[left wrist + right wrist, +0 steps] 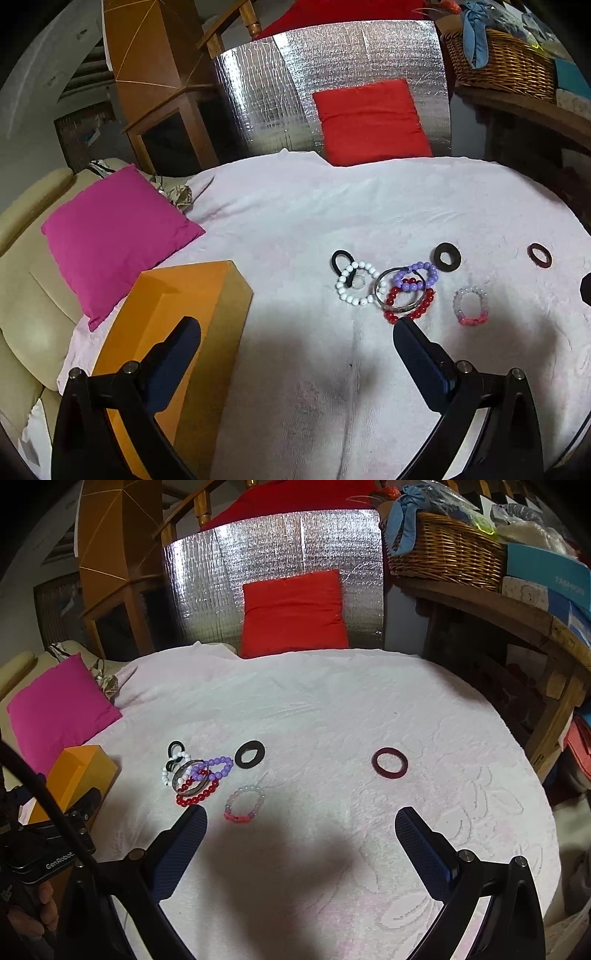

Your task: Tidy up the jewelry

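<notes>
Beaded and metal pieces lie in a tangle just ahead of the left gripper (297, 332): a white bead bracelet (355, 283), a metal bangle (396, 291), a purple bead bracelet (417, 275) and a red bead bracelet (410, 306), overlapping one another on the pale pink cloth (314, 221). A pink-and-clear bracelet (243, 805) rests apart, just ahead of the right gripper (301, 821), with a black ring (250, 752) and a maroon ring (389, 762) farther ahead. An orange box (177, 317) stands by the left gripper's left finger. Both grippers are spread wide and hold nothing. Judgement: sorting has not started; the next move calls for closing on one loose piece, likely the pink-and-clear bracelet.
</notes>
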Demonstrator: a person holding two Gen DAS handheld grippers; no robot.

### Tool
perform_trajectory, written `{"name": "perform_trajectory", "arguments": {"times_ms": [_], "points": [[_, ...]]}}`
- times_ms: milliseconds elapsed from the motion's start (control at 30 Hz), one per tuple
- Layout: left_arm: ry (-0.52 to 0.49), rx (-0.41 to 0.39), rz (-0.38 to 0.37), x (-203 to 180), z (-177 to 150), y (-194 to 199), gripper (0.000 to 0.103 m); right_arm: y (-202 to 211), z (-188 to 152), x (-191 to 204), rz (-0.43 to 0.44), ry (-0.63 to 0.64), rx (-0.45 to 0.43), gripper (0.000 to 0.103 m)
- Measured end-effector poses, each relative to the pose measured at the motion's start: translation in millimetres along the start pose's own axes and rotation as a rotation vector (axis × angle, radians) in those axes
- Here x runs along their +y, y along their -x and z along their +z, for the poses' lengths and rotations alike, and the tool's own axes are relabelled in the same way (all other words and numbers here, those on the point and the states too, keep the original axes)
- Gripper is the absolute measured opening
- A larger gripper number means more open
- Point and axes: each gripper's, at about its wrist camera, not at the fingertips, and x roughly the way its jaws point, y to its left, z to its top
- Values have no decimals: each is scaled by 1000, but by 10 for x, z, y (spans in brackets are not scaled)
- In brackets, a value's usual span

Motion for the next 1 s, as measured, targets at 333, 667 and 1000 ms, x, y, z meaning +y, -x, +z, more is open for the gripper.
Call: {"name": "perform_trajectory", "arguments": {"times_ms": [333, 667, 1000], "points": [[9, 23, 3, 28, -8, -117, 103, -102, 15, 26, 14, -10, 26, 103], [5, 33, 0, 27, 1, -200, 103, -171, 48, -39, 16, -19, 43, 103], [-5, 103, -193, -143, 87, -686, 103, -439, 194, -664, -64, -110, 79, 102]]}}
